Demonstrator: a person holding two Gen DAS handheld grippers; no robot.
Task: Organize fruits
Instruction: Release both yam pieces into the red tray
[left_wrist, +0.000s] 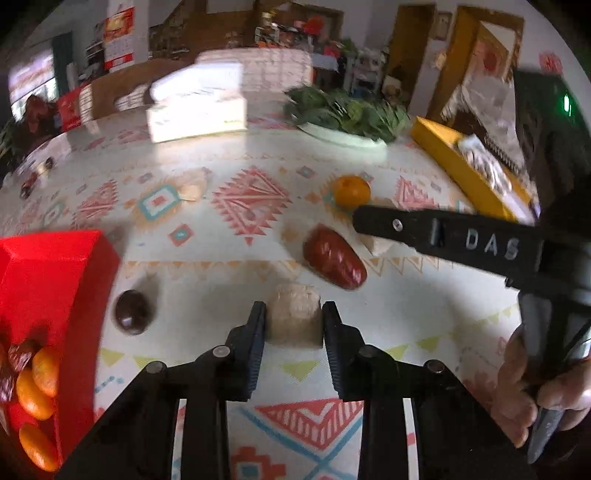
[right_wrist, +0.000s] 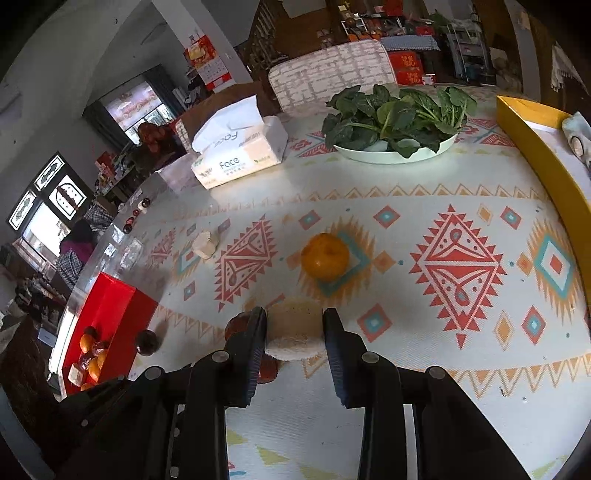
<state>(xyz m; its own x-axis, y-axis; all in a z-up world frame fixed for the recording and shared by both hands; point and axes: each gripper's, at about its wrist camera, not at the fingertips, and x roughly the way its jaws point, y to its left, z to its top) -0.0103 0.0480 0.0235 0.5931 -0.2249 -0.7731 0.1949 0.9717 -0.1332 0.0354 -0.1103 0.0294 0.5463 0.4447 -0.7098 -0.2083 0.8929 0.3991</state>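
In the left wrist view my left gripper (left_wrist: 293, 314) is shut on a pale beige chunk (left_wrist: 293, 321) that rests on the patterned tablecloth. A red date (left_wrist: 334, 256) lies just beyond it, and a dark round fruit (left_wrist: 131, 312) sits to the left by the red box (left_wrist: 55, 273), which holds small oranges. My right gripper (left_wrist: 365, 230) reaches in from the right onto a second beige chunk (left_wrist: 376, 243). In the right wrist view my right gripper (right_wrist: 295, 321) is shut on that chunk (right_wrist: 295, 328). An orange (right_wrist: 325, 256) sits ahead, with a third beige chunk (right_wrist: 205, 243) farther left.
At the back of the table stand a plate of leafy greens (right_wrist: 395, 155) and a tissue pack (right_wrist: 240, 155). A yellow tray (right_wrist: 546, 166) runs along the right edge. The red box (right_wrist: 110, 314) is at the left edge. A person's hand (left_wrist: 524, 387) holds the right gripper's handle.
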